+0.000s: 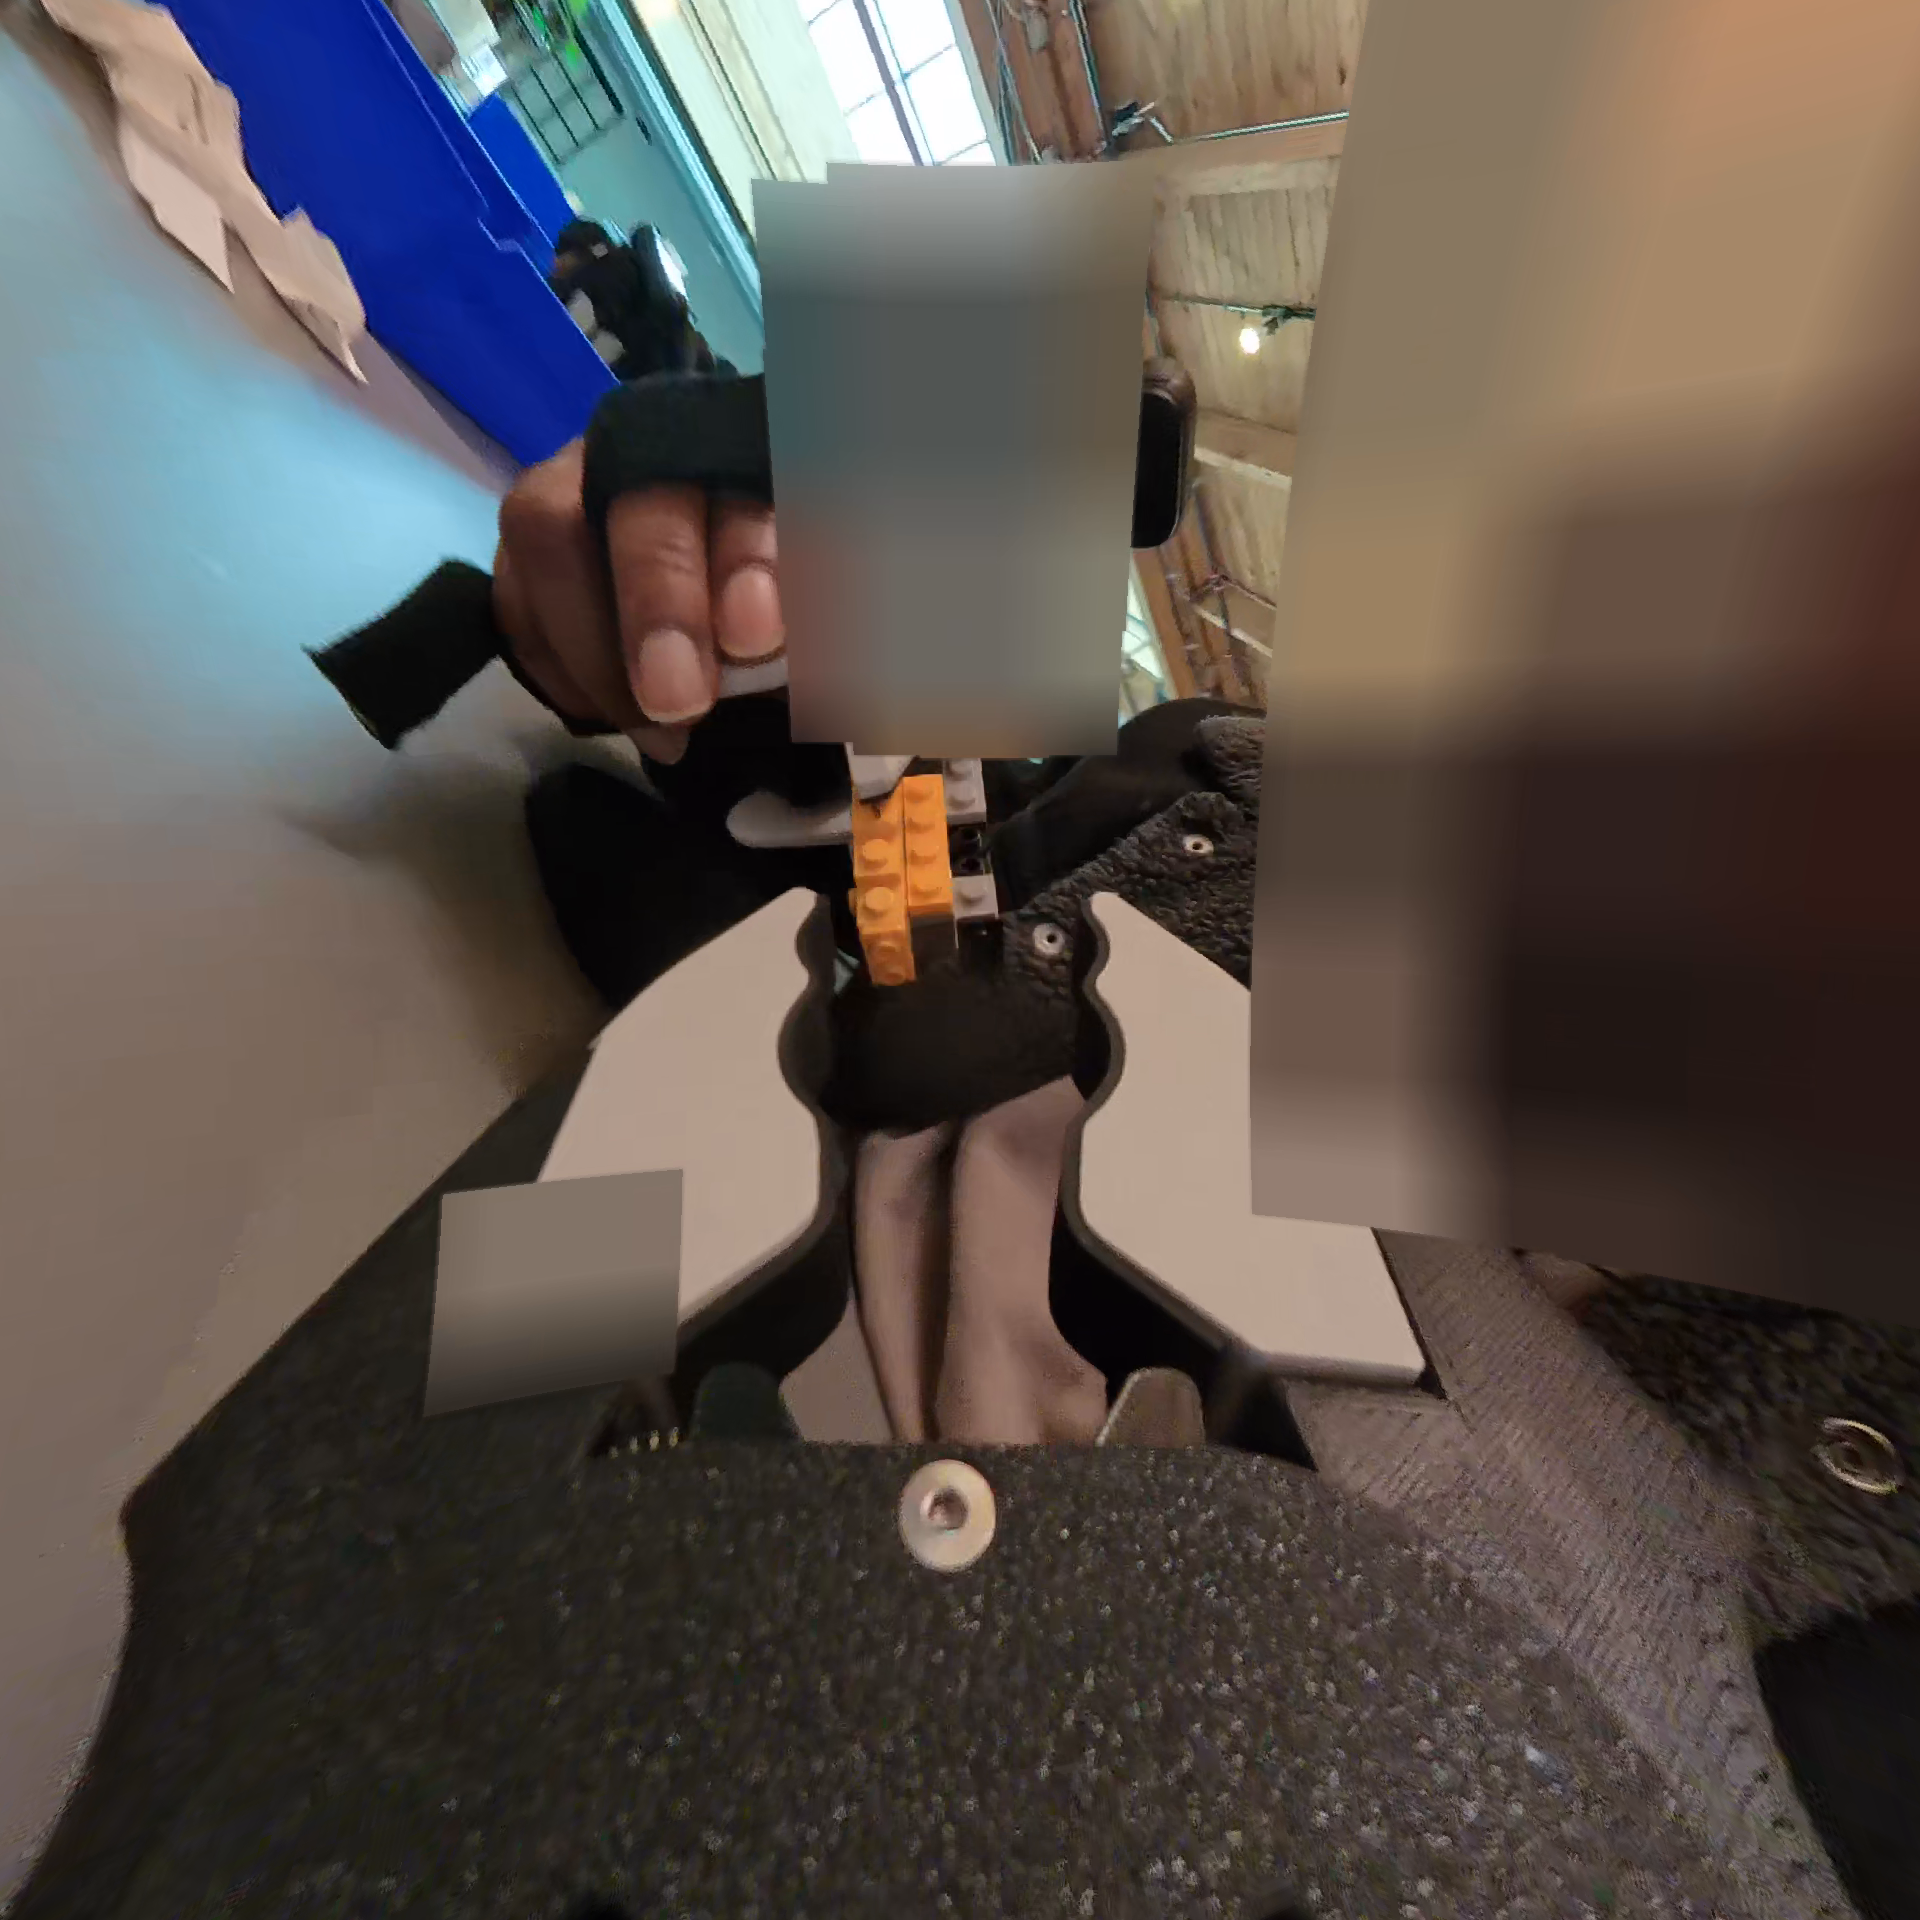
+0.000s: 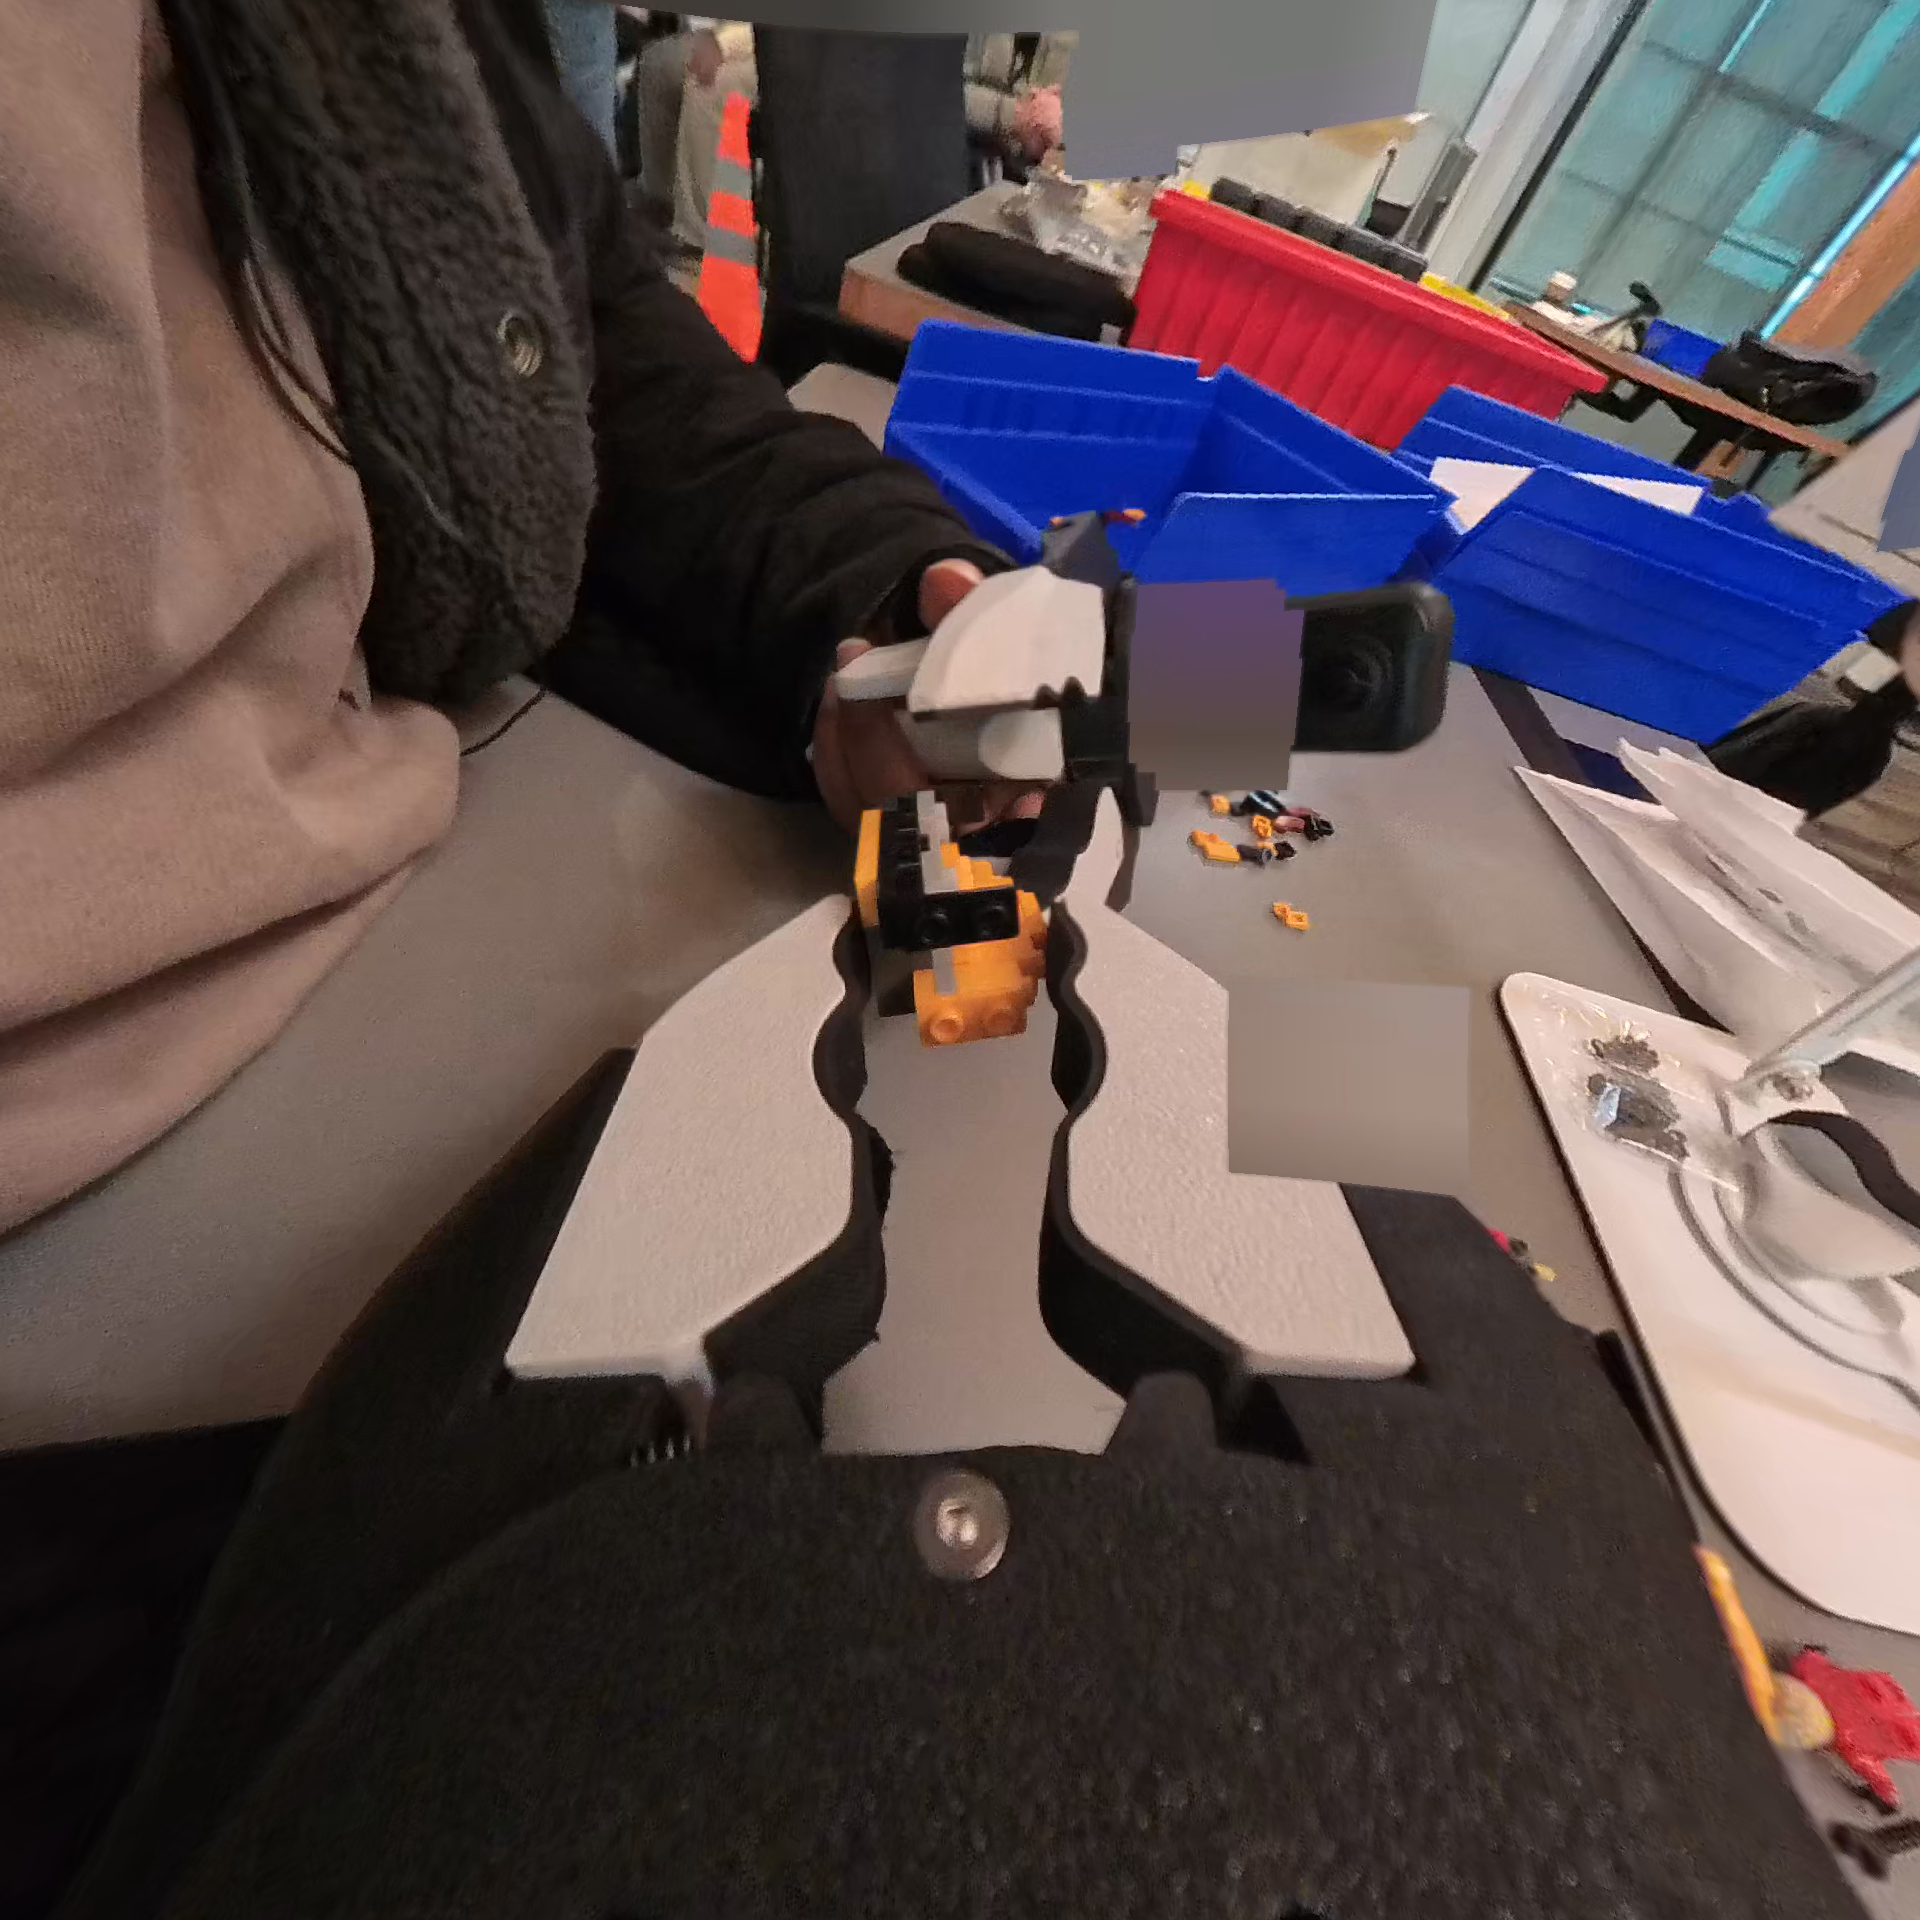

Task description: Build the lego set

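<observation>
The lego build (image 2: 951, 935), a small block of orange, black and grey bricks, is held up in the air above the grey table (image 2: 665, 831), close in front of the person's dark fleece jacket (image 2: 468, 416). In the right wrist view its long axis runs away from the camera, along the line of the fingers, with a pair of orange studs facing the lens at the near end and a black studded brick across the top. The right gripper (image 2: 951, 925) is clenched on the near end of the build, its pale fingers (image 2: 748, 1091) pressing the sides. The left gripper (image 2: 914, 821) shows beyond, coming in from the opposite end; whether it grasps the far end cannot be told. In the left wrist view the build (image 1: 904, 883) stands lengthwise straight ahead, just past the tips, whose jaws stand visibly apart with nothing between them. Loose orange and black pieces (image 2: 1257, 831) lie scattered toward the table's far side, near the blue bins (image 2: 1299, 468), and white paper sheets (image 2: 1714, 883) rest at the right edge.
</observation>
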Available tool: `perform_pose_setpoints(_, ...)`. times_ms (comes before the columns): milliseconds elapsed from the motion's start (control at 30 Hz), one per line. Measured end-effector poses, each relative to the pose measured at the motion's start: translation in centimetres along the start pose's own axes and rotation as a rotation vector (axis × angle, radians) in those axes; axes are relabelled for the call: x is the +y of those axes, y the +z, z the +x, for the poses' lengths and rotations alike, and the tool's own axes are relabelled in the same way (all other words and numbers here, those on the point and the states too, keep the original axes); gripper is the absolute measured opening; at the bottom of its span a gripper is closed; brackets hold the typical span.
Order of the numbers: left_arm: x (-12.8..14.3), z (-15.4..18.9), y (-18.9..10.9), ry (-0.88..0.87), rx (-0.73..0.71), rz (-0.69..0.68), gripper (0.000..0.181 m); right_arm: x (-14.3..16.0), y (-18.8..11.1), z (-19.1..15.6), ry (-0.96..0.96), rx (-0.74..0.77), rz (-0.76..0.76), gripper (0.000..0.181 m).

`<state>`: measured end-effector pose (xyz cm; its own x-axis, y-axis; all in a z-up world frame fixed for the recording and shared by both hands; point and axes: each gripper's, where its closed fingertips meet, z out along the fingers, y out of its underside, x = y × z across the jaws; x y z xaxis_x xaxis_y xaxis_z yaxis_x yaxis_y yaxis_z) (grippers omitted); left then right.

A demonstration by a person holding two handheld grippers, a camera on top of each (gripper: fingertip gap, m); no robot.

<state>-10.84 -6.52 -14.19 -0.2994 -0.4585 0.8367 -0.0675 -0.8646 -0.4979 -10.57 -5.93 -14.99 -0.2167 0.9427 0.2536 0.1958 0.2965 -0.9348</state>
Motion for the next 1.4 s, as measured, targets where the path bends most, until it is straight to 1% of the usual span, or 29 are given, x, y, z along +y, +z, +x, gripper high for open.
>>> perform_pose_setpoints(33,-0.2,-0.1,0.0,0.037,-0.023,0.007,0.046,-0.1,-0.1,0.2,0.018,0.006,0.008,0.032)
perform_pose_setpoints(100,-0.1,-0.2,0.3,0.098,-0.063,0.004,0.049,-0.4,-0.1,0.7,0.038,0.035,0.029,0.032)
perform_pose_setpoints(167,-0.3,-0.6,0.8,0.120,-0.097,0.015,0.048,-0.3,0.2,1.3,0.044,0.079,0.025,0.032)
perform_pose_setpoints(233,-0.6,-0.9,1.0,0.117,-0.118,0.045,0.034,-0.1,0.5,1.7,0.033,0.119,0.014,0.032)
perform_pose_setpoints(300,-1.1,-0.9,0.7,0.082,-0.112,0.078,0.033,0.0,0.7,2.1,0.036,0.155,0.007,0.032)
perform_pose_setpoints(400,-1.3,-1.2,0.3,0.055,-0.132,0.086,0.032,0.6,0.9,2.3,0.003,0.183,-0.035,0.032)
perform_pose_setpoints(500,-1.1,-1.2,0.2,0.005,-0.120,0.076,0.031,0.9,0.9,2.1,0.005,0.163,-0.062,0.033)
perform_pose_setpoints(633,-0.6,-1.7,0.1,-0.021,-0.135,0.048,0.031,1.0,0.6,1.2,-0.026,0.109,-0.098,0.040)
perform_pose_setpoints(833,-0.6,-1.9,0.2,0.014,-0.164,0.045,0.031,1.3,0.2,1.0,-0.070,0.104,-0.114,0.034)
perform_pose_setpoints(933,-0.8,-1.9,0.1,0.016,-0.167,0.057,0.030,1.1,0.1,1.0,-0.052,0.100,-0.102,0.034)
perform_pose_setpoints(1000,-1.1,-1.9,-0.2,0.018,-0.169,0.081,0.030,1.1,0.1,0.6,-0.038,0.073,-0.093,0.027)
perform_pose_setpoints(1033,-1.2,-1.8,-0.2,0.022,-0.168,0.081,0.030,1.0,0.0,0.9,-0.032,0.087,-0.088,0.027)
perform_pose_setpoints(1067,-1.1,-1.8,-0.2,0.038,-0.177,0.070,0.030,0.9,-0.1,1.3,-0.028,0.110,-0.079,0.033)
perform_pose_setpoints(1133,-0.9,-1.6,0.0,0.065,-0.184,0.057,0.030,0.2,-0.6,1.6,0.005,0.111,-0.044,0.036)
perform_pose_setpoints(1200,-0.9,-1.7,0.0,0.067,-0.186,0.052,0.030,0.4,-0.6,1.6,0.009,0.108,-0.056,0.039)
perform_pose_setpoints(1333,-0.8,-1.5,0.1,0.064,-0.174,0.052,0.030,1.0,0.1,0.6,0.040,0.048,-0.078,0.048)
perform_pose_setpoints(1400,-0.9,-1.5,0.1,0.055,-0.165,0.057,0.030,1.1,0.0,0.7,0.021,0.061,-0.074,0.044)
